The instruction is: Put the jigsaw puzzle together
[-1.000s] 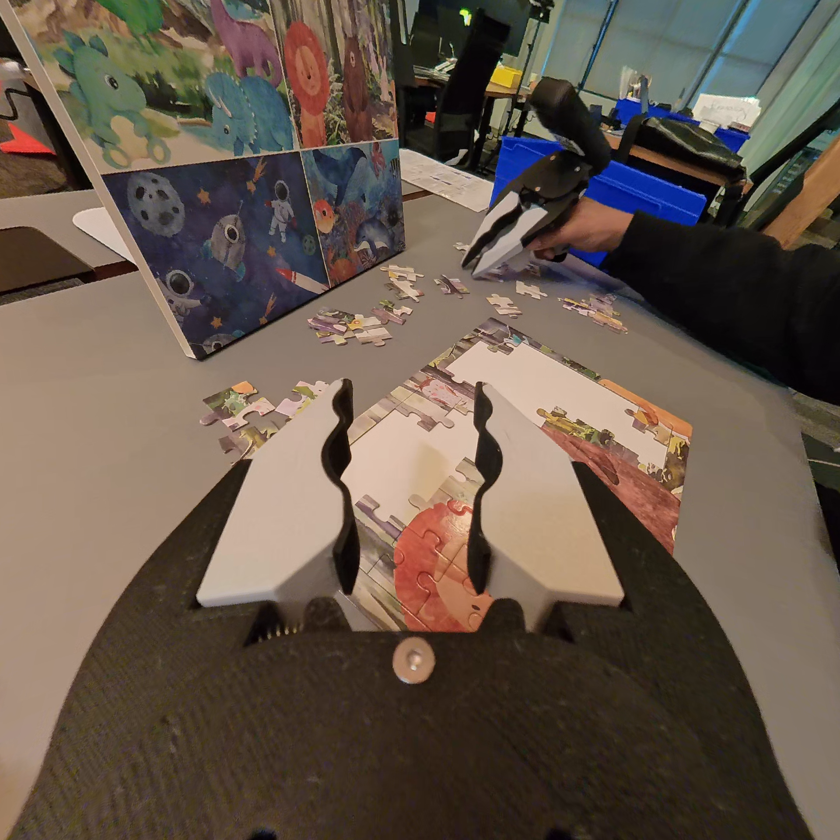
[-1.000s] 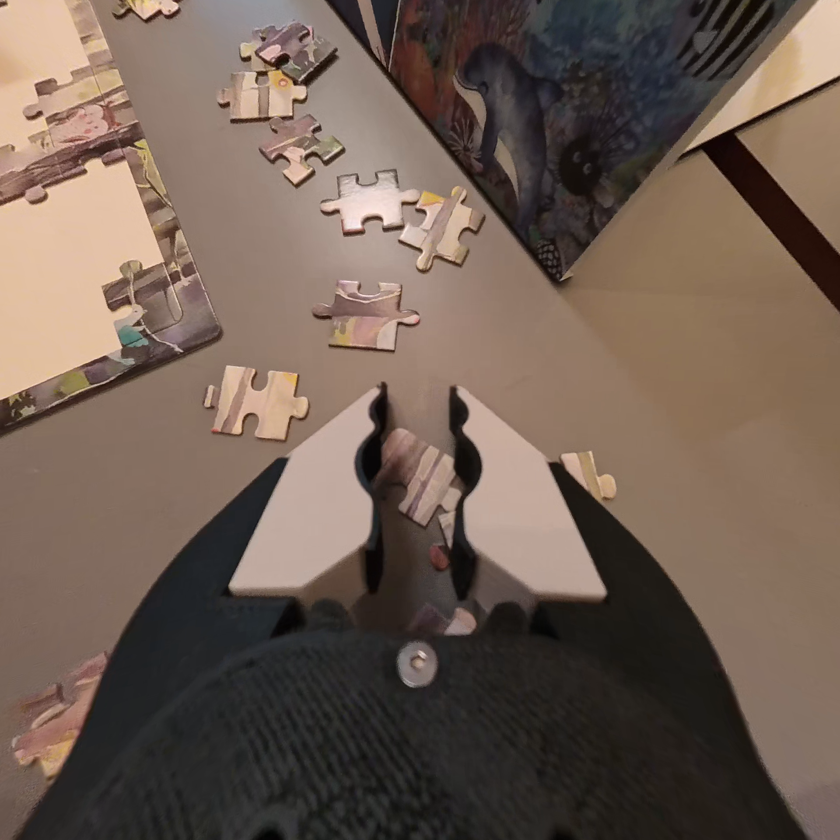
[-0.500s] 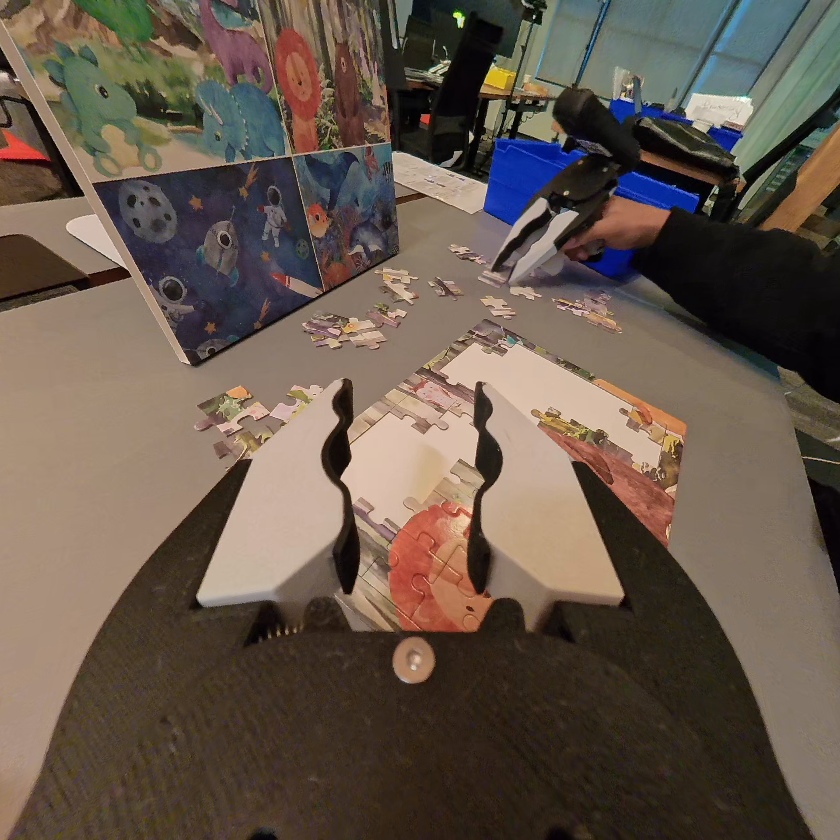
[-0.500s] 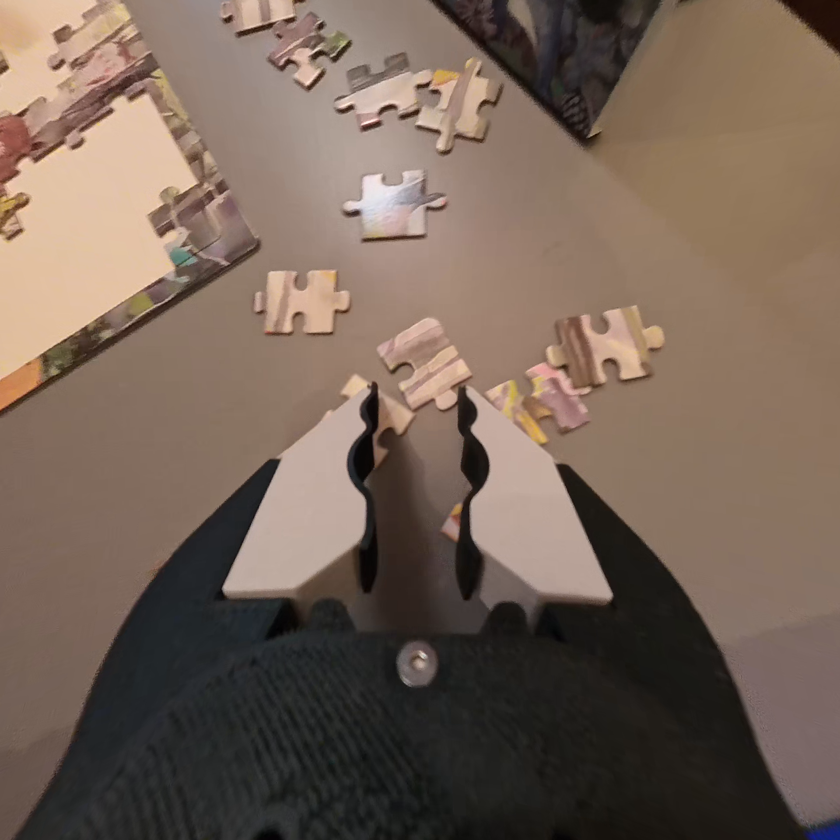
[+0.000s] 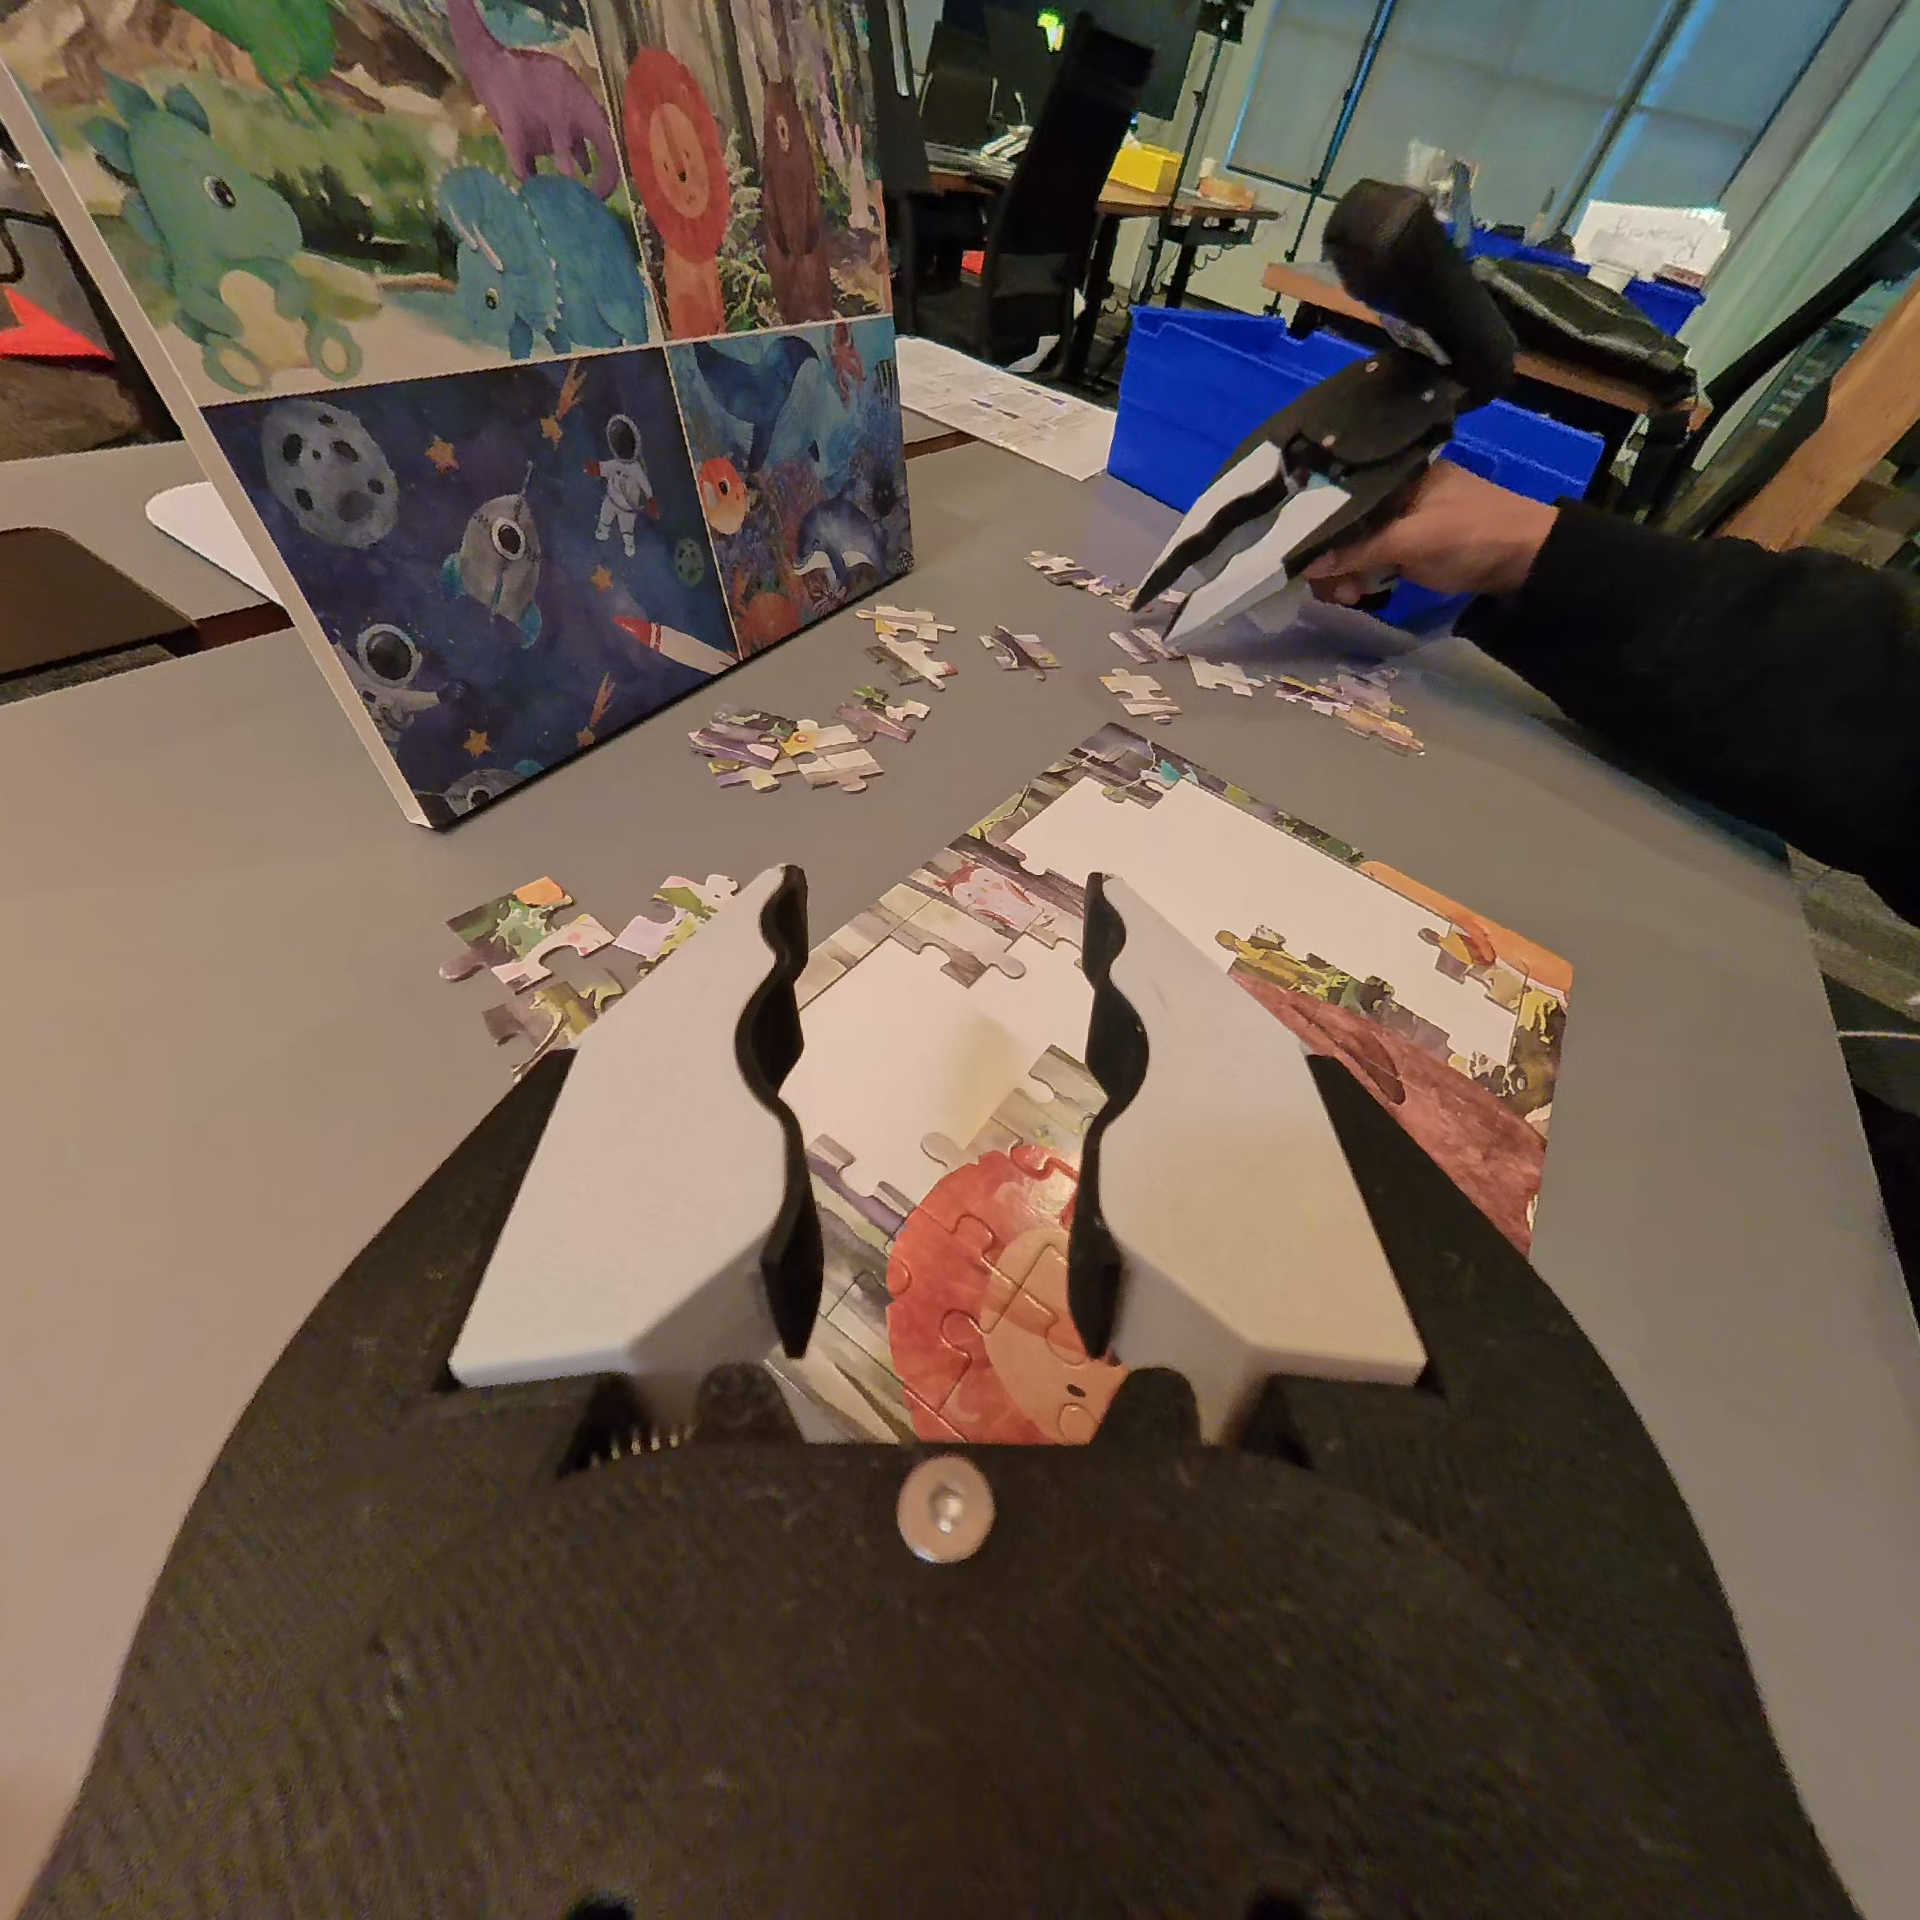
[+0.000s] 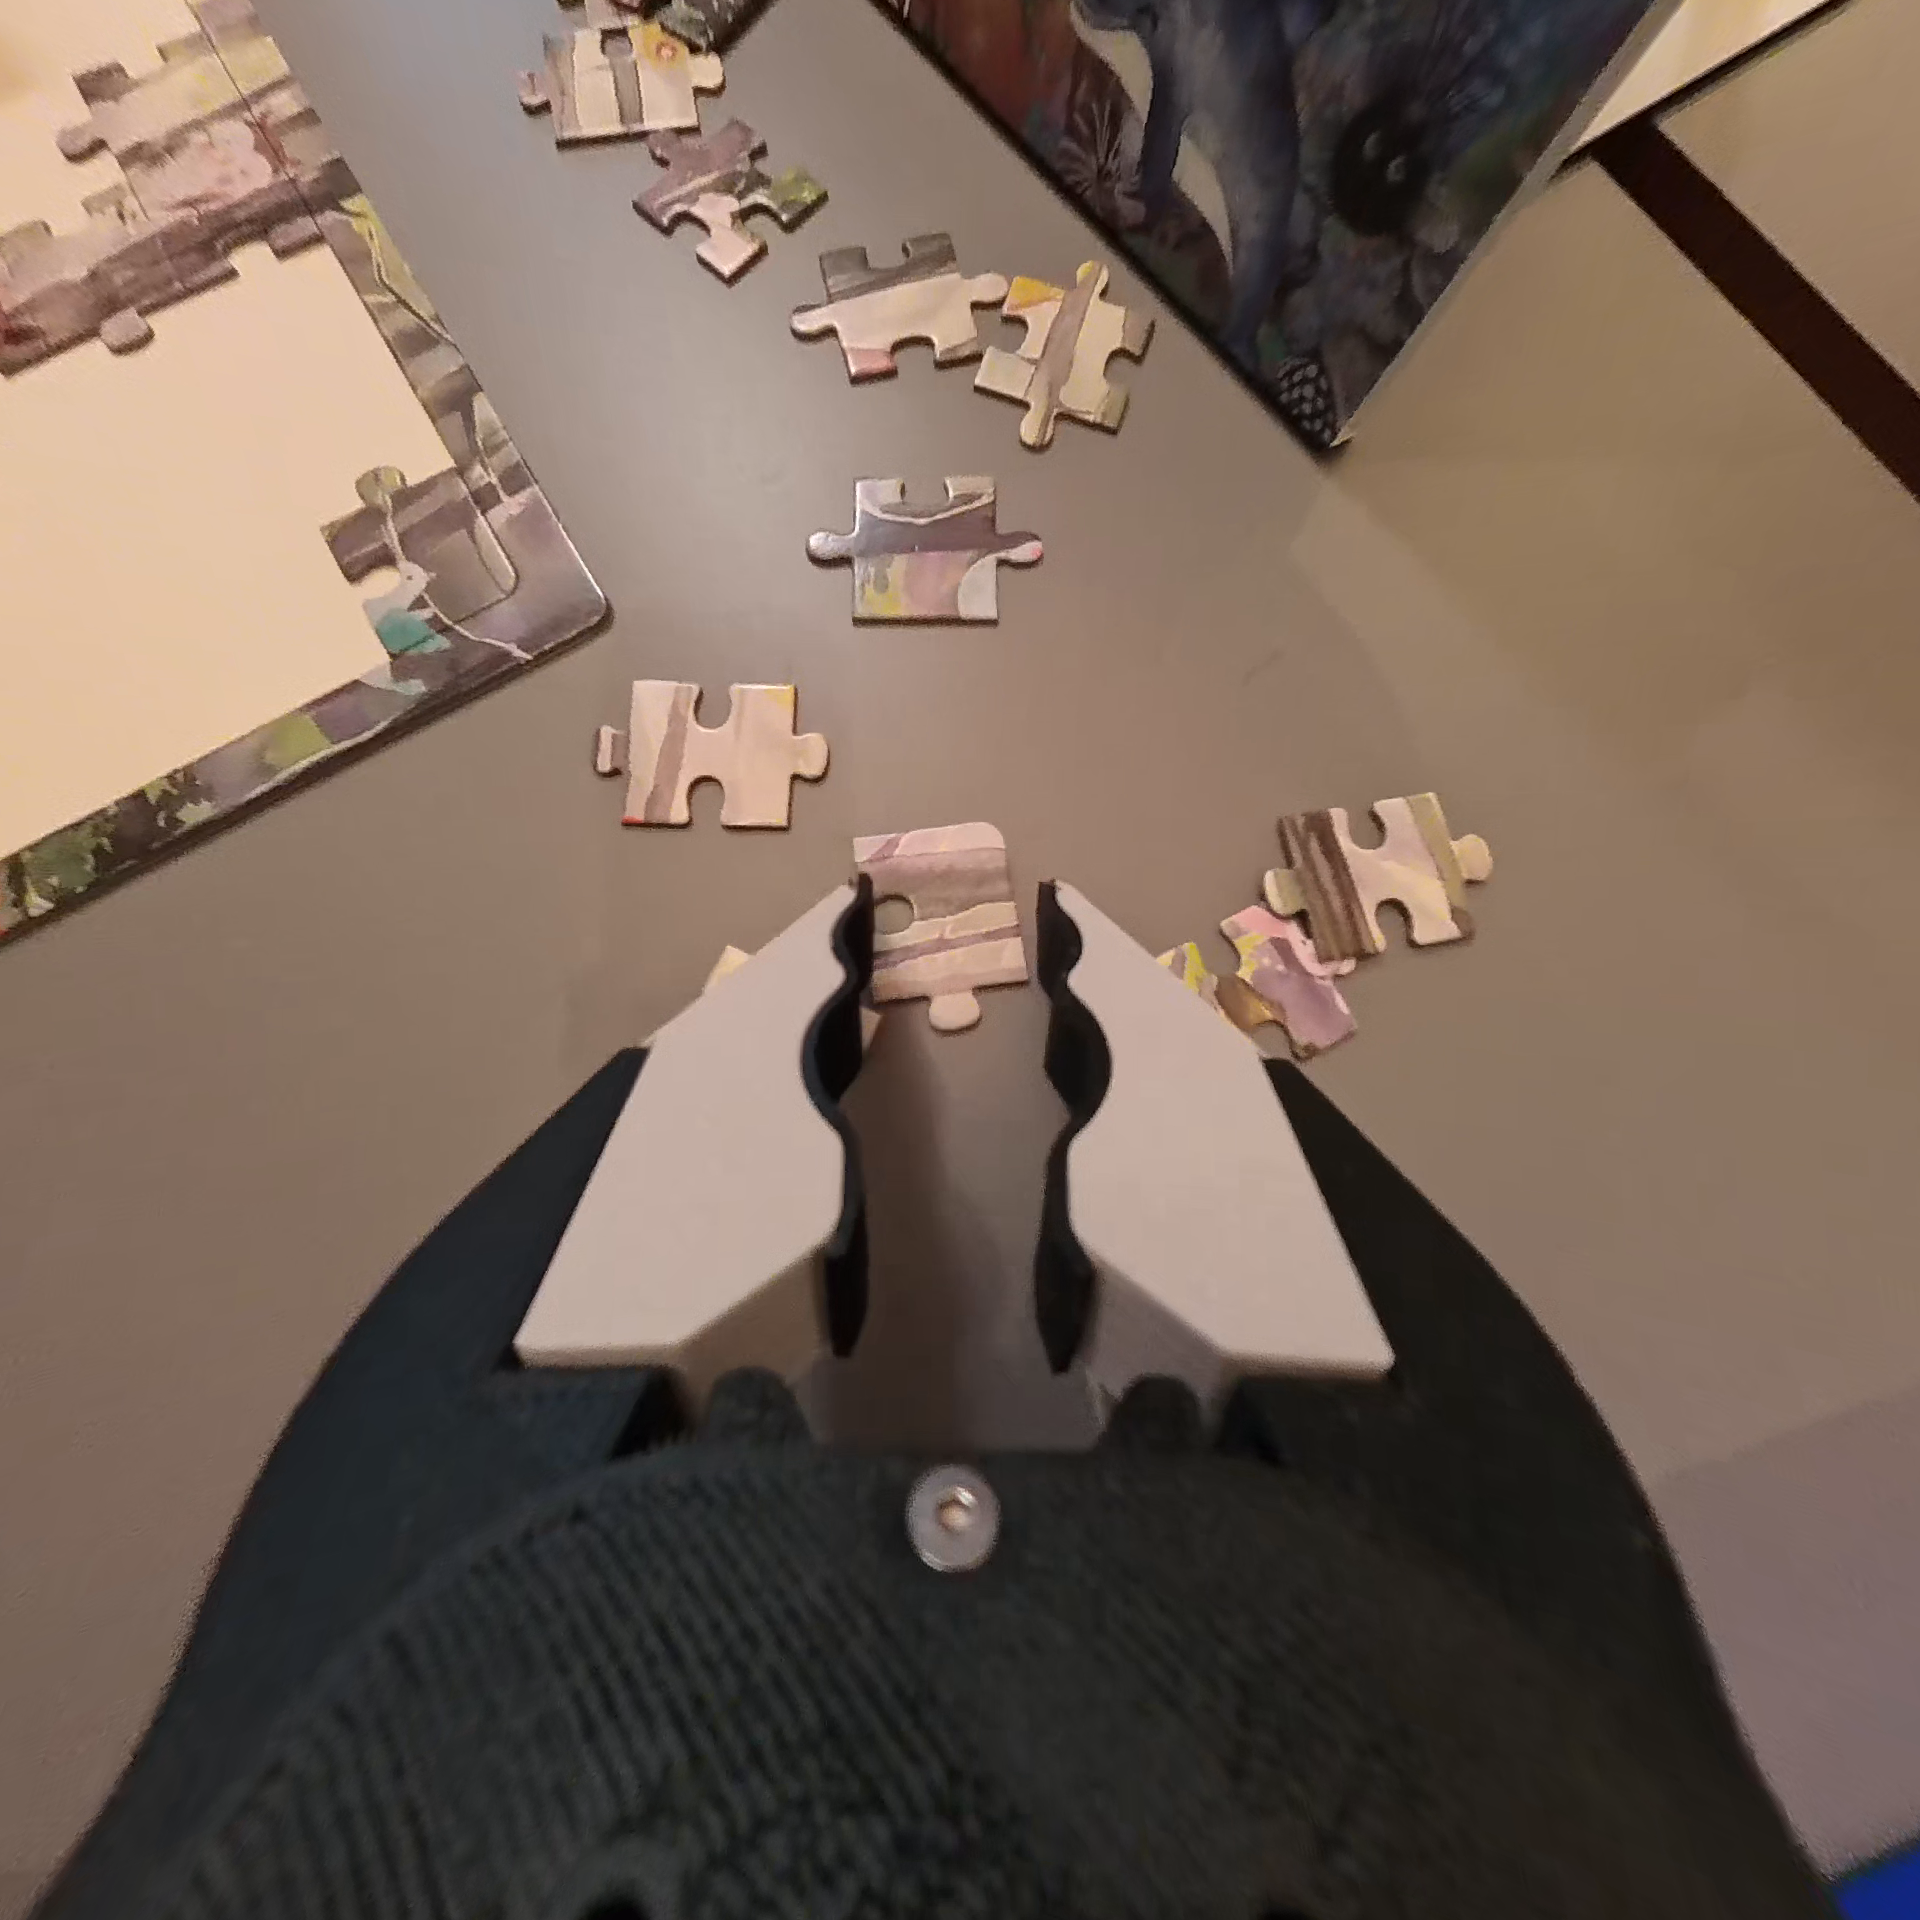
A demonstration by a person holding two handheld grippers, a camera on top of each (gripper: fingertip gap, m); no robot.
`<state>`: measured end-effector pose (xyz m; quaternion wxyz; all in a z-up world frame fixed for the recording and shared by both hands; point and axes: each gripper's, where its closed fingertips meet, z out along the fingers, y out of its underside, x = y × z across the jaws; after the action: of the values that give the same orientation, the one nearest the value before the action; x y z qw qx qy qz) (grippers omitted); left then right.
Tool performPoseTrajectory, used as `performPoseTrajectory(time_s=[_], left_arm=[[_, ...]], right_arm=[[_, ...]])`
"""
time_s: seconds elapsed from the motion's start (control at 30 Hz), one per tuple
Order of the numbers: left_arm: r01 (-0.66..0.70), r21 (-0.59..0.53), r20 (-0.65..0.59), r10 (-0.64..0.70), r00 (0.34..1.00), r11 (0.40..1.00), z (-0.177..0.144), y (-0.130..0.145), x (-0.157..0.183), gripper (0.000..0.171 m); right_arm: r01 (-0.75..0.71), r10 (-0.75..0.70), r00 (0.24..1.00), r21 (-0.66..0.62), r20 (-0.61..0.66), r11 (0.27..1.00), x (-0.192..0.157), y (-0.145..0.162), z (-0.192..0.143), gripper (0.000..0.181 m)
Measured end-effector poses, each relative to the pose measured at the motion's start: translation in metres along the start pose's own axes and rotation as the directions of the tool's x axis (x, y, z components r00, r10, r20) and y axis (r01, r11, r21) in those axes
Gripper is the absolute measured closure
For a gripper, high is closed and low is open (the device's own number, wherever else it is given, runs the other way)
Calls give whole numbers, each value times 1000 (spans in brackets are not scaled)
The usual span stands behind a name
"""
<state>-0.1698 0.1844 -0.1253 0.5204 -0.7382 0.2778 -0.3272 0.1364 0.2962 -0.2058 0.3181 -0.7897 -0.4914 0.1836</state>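
Note:
The partly built puzzle (image 5: 1195, 862) lies on the grey table, its frame and a lion's head filled in, its middle bare white. My left gripper (image 5: 940, 894) hovers open and empty above its near part. My right gripper (image 6: 951, 899) is open and low over the table, its fingertips on either side of a lavender striped corner piece (image 6: 940, 935) that lies flat. The left finger (image 6: 842, 935) overlaps that piece's edge. It also shows in the left wrist view (image 5: 1174, 618), past the puzzle's far corner (image 6: 499, 613). Loose pieces (image 6: 717, 753) (image 6: 925, 551) lie just ahead.
The picture box (image 5: 499, 520) stands tilted at the back left, close to the right gripper's far side (image 6: 1299, 156). More loose pieces lie in clusters (image 5: 800, 743) (image 5: 561, 956) (image 6: 1371, 873). A blue bin (image 5: 1247, 395) stands beyond the table. A person's dark sleeve (image 5: 1714, 665) crosses at right. About 35 cm separates my left fingertips from my right.
My right gripper drew back from the box and opened wider. The striped piece that sat deep between its fingers now lies at the fingertips. My left gripper barely moved.

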Motion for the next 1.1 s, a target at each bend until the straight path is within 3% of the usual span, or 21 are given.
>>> performPoseTrajectory(time_s=[0.17, 0.57, 0.6, 0.63, 0.7, 0.97, 1.1], left_arm=[[-3, 3, 1, 3, 1000, 1000, -1, -1, 0, 120], [-18, 11, 2, 18, 1000, 1000, -2, -4, 3, 120], [-17, 11, 2, 17, 1000, 1000, -2, -4, 3, 120], [-16, 11, 2, 16, 1000, 1000, -2, -4, 2, 120], [-15, 11, 1, 15, 1000, 1000, -2, -4, 2, 120], [-15, 10, 1, 15, 1000, 1000, -2, -4, 2, 120], [-14, 12, 1, 14, 1000, 1000, -2, -4, 2, 120]], right_arm=[[7, -5, 999, -50, 44, 999, -4, 5, 5, 162], [22, -20, 999, -41, 42, 999, -6, 4, 4, 165], [26, -24, 999, -21, 48, 999, -7, 1, 3, 181], [26, -26, 999, 0, 46, 1000, -7, -3, 1, 181], [18, -18, 998, -3, 54, 1000, -9, -5, -1, 167], [19, -23, 999, -70, -49, 997, 13, 5, -1, 140], [-13, 14, 1000, -55, 21, 998, 8, 8, 2, 149]])
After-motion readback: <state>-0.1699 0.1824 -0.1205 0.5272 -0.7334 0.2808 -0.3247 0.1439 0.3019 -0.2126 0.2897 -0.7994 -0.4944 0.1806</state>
